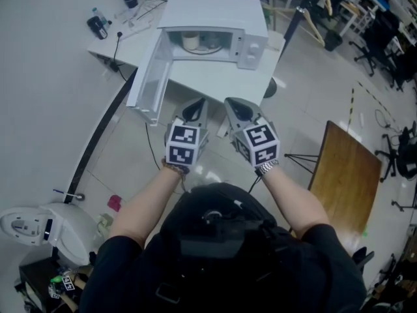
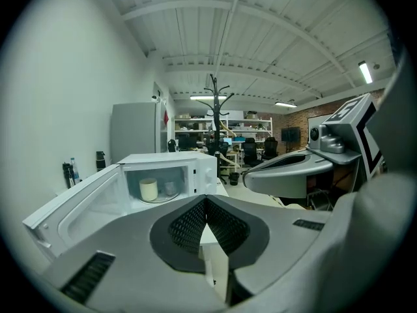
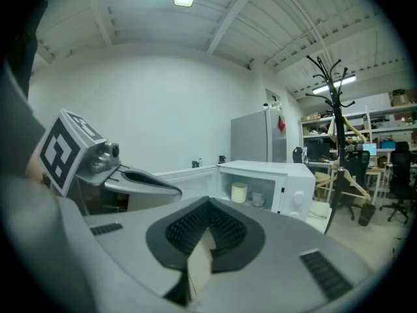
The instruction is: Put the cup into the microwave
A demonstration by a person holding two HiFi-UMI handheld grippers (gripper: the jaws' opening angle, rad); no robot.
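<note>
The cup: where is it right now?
In the head view the cup stands inside the open microwave, at the left of its chamber, on the side nearest the swung-out door.

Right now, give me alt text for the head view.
A white microwave stands open on a table, a pale cup inside. Before it a person holds the left tongs and right tongs side by side, both shut and empty.

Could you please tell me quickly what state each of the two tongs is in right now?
Left tongs: closed, holding nothing.
Right tongs: closed, holding nothing.
</note>
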